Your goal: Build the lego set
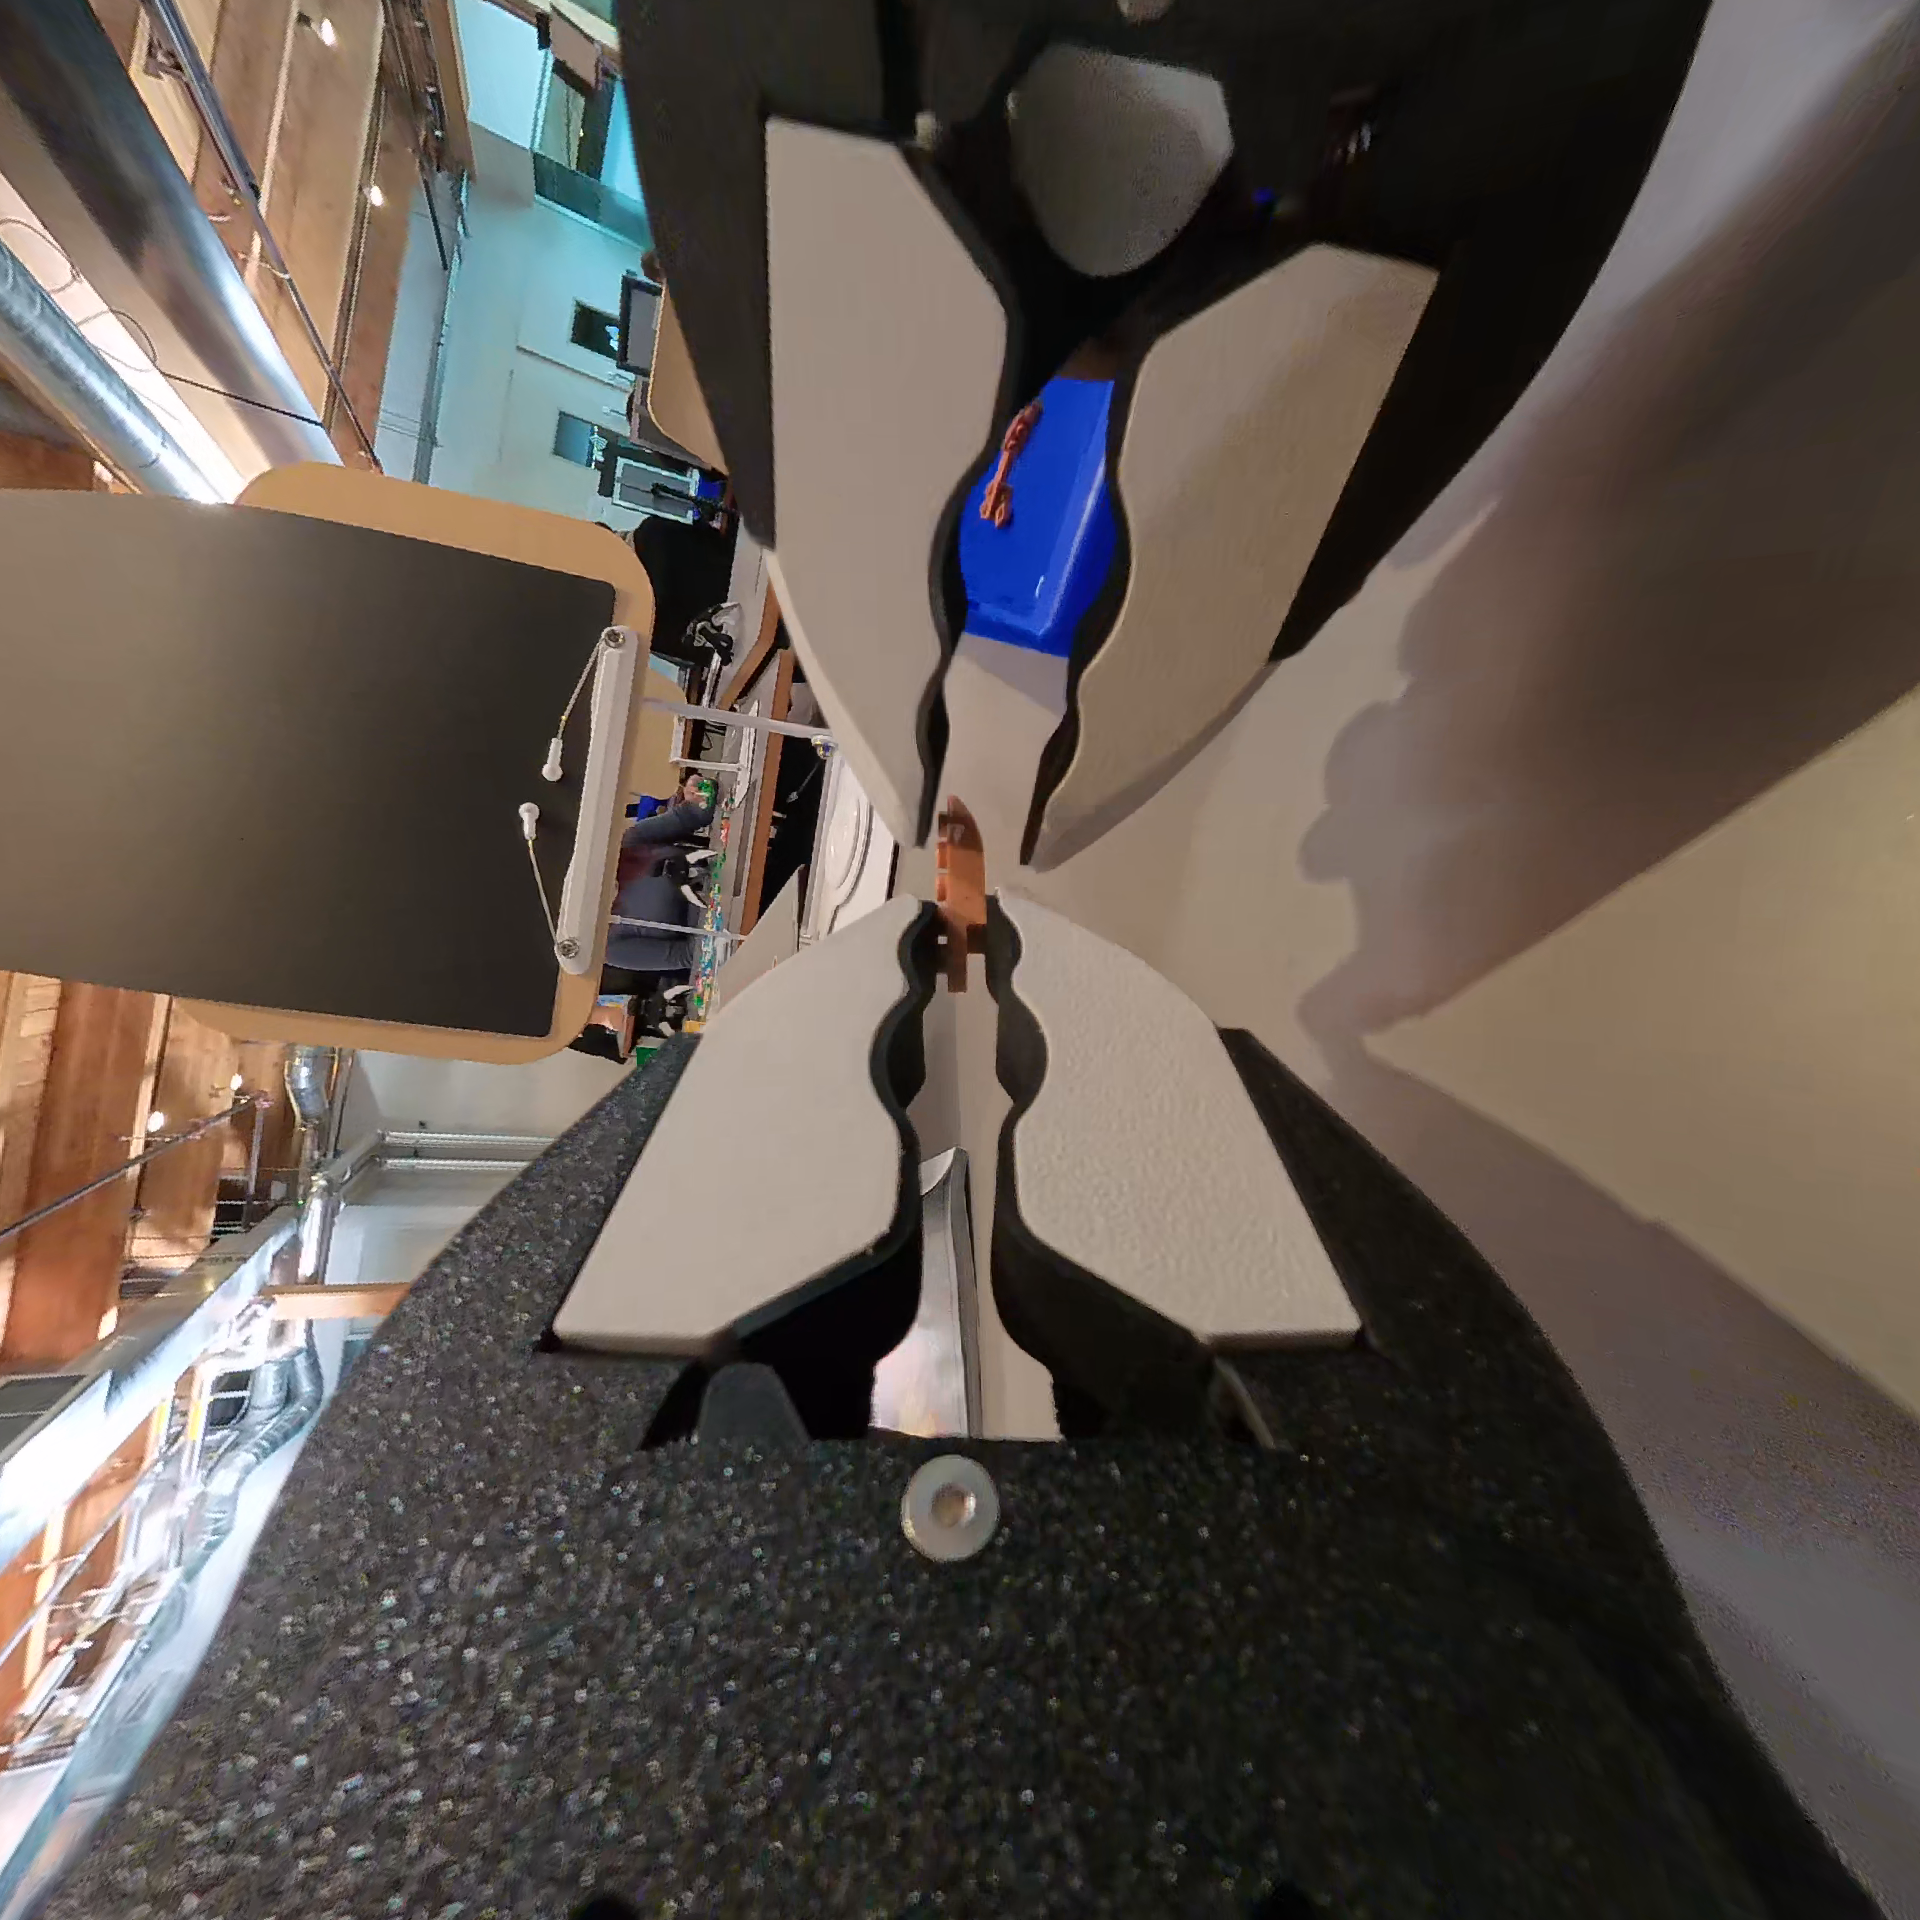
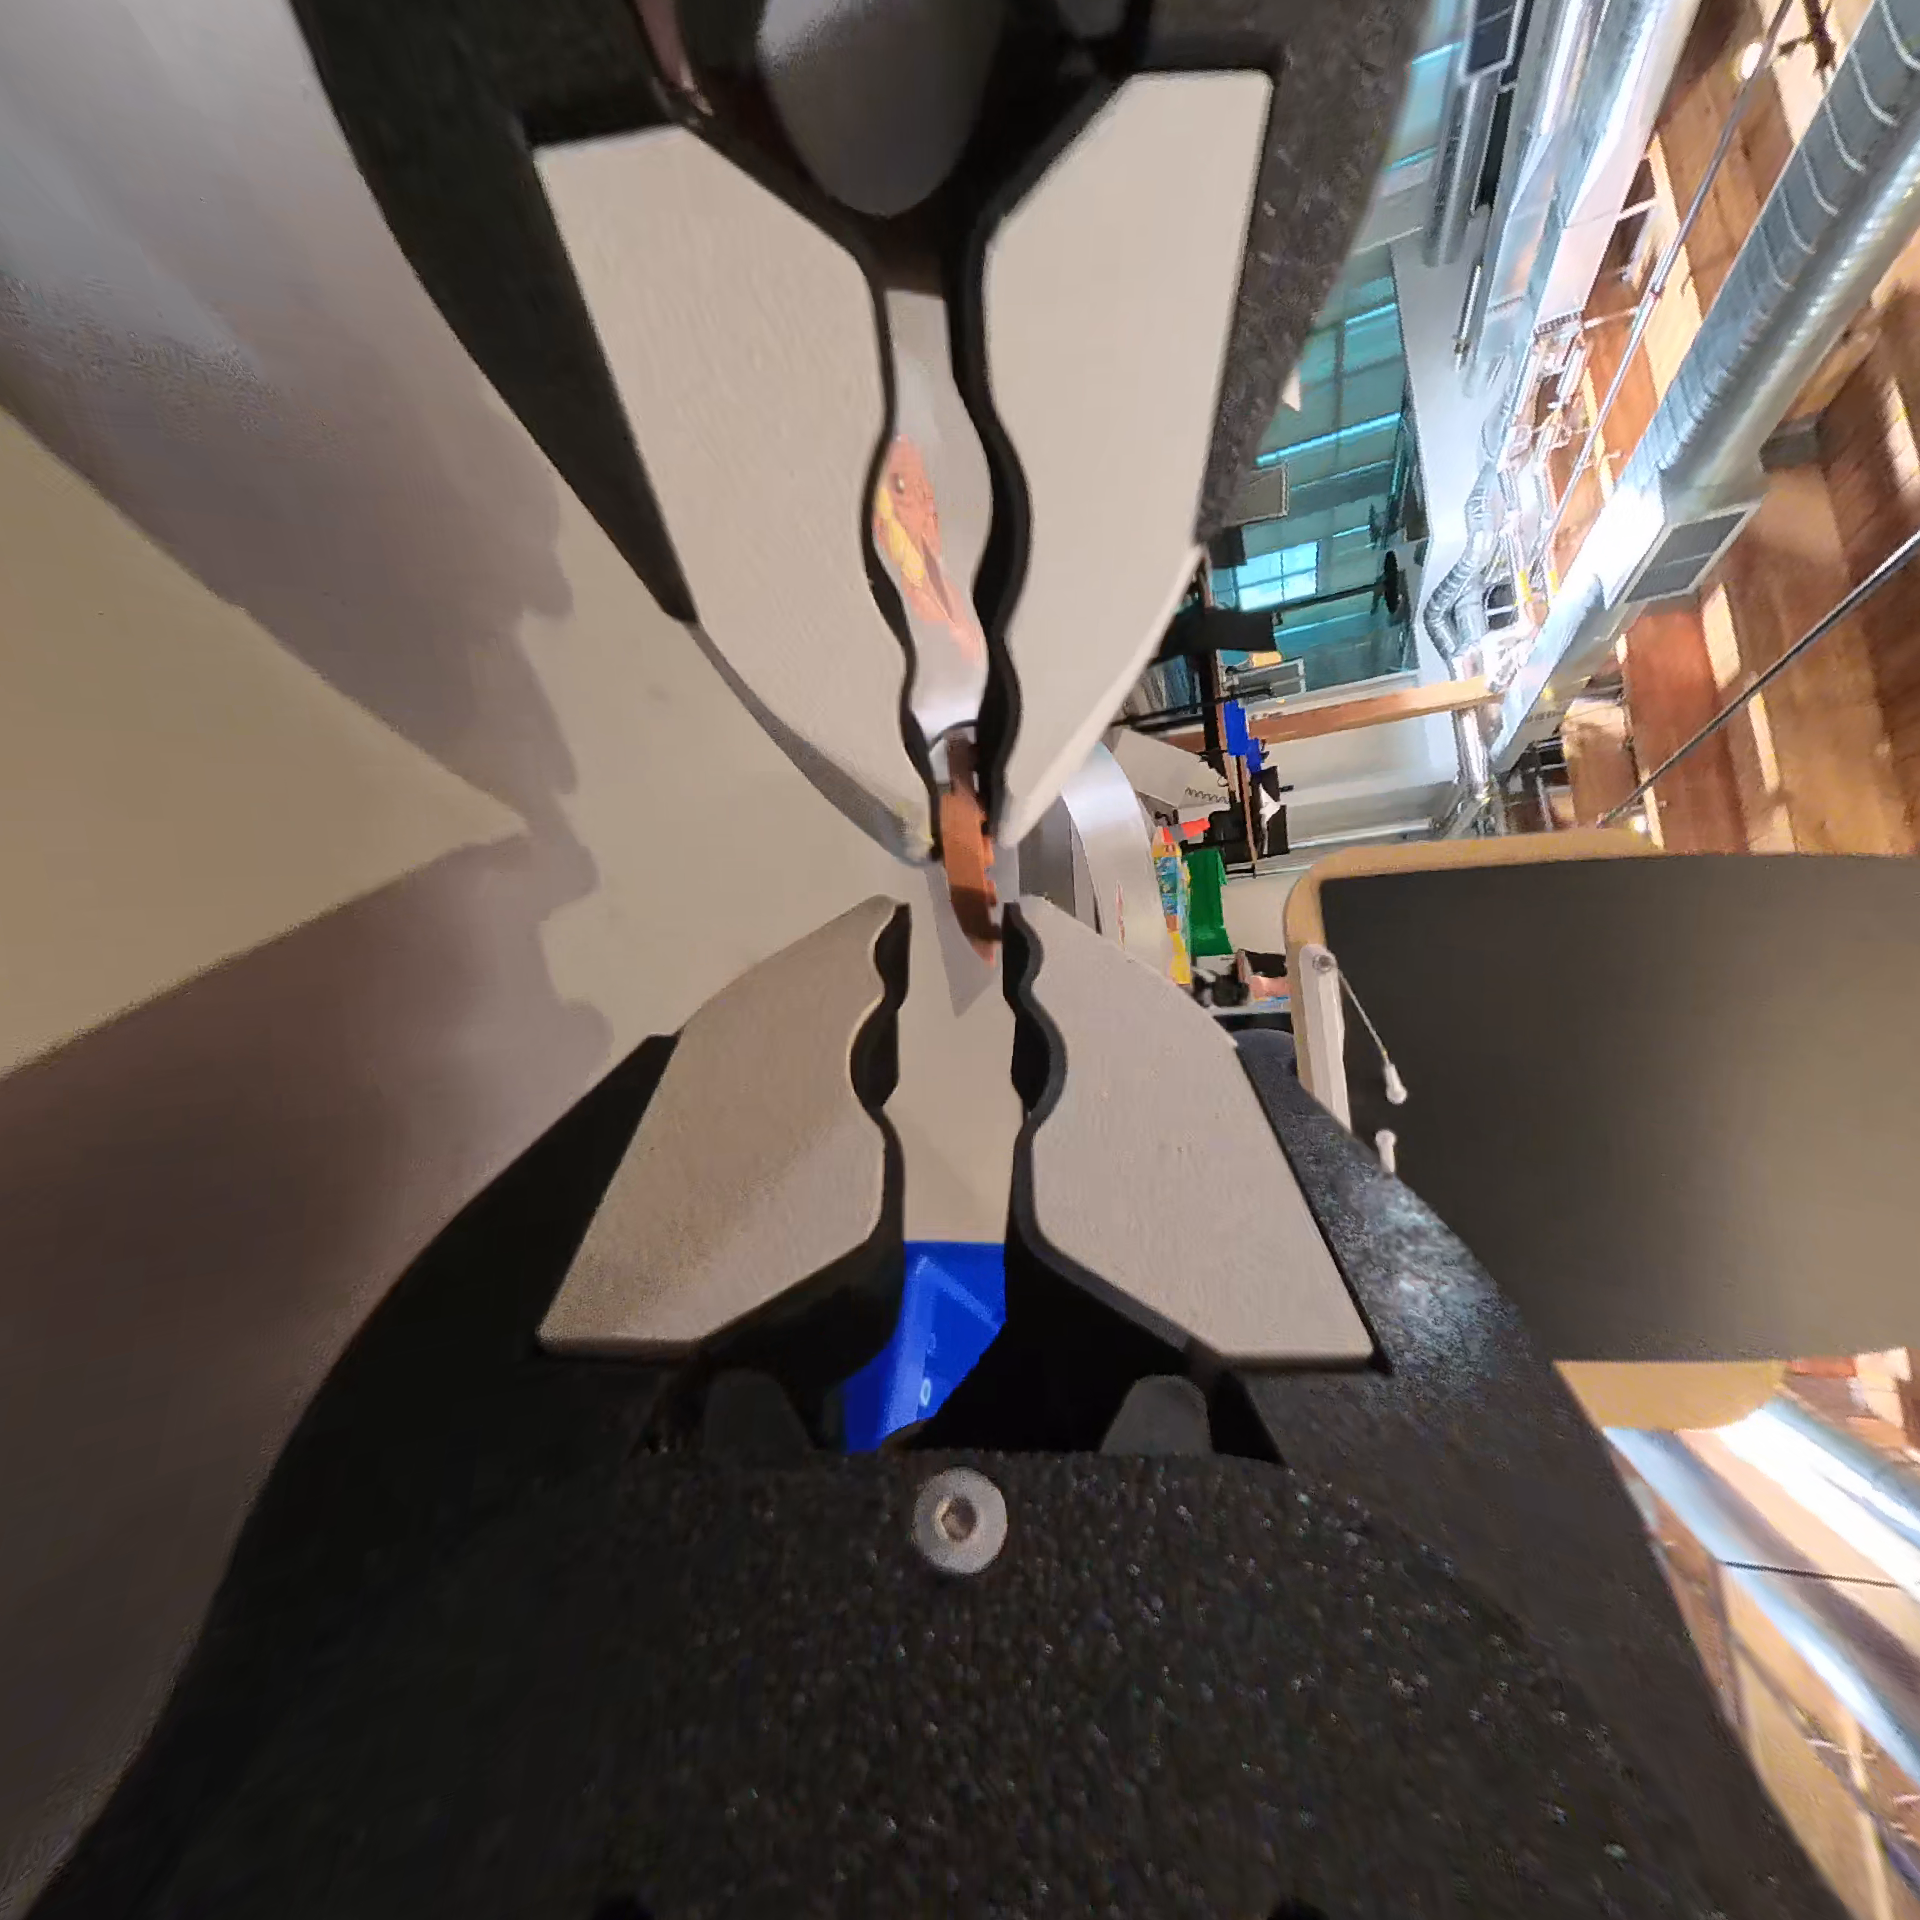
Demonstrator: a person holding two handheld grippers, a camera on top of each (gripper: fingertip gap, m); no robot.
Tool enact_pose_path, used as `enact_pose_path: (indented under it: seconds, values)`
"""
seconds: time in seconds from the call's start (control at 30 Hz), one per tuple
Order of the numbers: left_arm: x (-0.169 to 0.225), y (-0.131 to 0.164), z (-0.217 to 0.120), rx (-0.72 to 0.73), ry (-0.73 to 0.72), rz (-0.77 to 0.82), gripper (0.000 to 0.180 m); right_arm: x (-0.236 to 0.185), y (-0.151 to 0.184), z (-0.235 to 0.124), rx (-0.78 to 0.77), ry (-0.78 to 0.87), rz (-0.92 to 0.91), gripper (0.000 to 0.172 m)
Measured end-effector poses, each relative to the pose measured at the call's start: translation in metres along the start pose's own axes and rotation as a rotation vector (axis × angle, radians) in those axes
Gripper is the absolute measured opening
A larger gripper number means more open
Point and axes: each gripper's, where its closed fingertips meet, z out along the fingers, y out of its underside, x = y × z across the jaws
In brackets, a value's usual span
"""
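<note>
Two tools tip to tip | left tool (image 1: 961,914) clamps orange piece (image 1: 958,883) | right tool (image 2: 951,920) parted, piece between tips

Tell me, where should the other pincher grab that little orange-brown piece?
Probably its free tip. The orange-brown piece is thin and flat, and the left gripper already pinches one end. The right gripper faces it head-on with fingers apart, so come straight along the piece and squeeze its two flat faces.

Both grippers tip to tip — left (image 1: 961,920) clamped, right (image 2: 954,914) parted.
</note>
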Motion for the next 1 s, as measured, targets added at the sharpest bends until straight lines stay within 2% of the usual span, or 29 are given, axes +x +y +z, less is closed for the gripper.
enact_pose_path:
  seconds: [0.13, 0.23, 0.3, 0.4, 0.5, 0.7, 0.87, 1.0]
  values:
    - [0.002, -0.001, 0.0, 0.016, 0.002, 0.009, 0.008, 0.002, -0.001, 0.005, -0.008, 0.022, -0.008, 0.008]
    - [-0.007, -0.009, -0.003, 0.12, -0.024, -0.094, 0.012, 0.009, -0.003, -0.002, 0.081, 0.027, 0.168, 0.008]
    - [-0.012, -0.021, -0.01, 0.253, 0.005, -0.206, 0.018, 0.013, -0.009, -0.011, 0.205, -0.002, 0.378, 0.008]
    - [-0.024, -0.043, -0.027, 0.479, 0.045, -0.412, 0.02, 0.022, -0.026, -0.031, 0.489, -0.105, 0.723, 0.008]
    - [-0.036, -0.058, -0.038, 0.648, 0.088, -0.62, 0.02, 0.033, -0.038, -0.049, 0.689, -0.183, 0.919, 0.008]
    - [-0.037, -0.069, -0.048, 0.799, 0.168, -0.74, 0.02, 0.034, -0.049, -0.058, 0.767, -0.224, 0.935, 0.008]
    - [-0.033, -0.073, -0.05, 0.843, 0.238, -0.793, 0.015, 0.029, -0.053, -0.058, 0.766, -0.243, 0.907, 0.008]
    - [-0.029, -0.073, -0.049, 0.817, 0.239, -0.753, 0.008, 0.026, -0.051, -0.056, 0.742, -0.245, 0.891, 0.008]
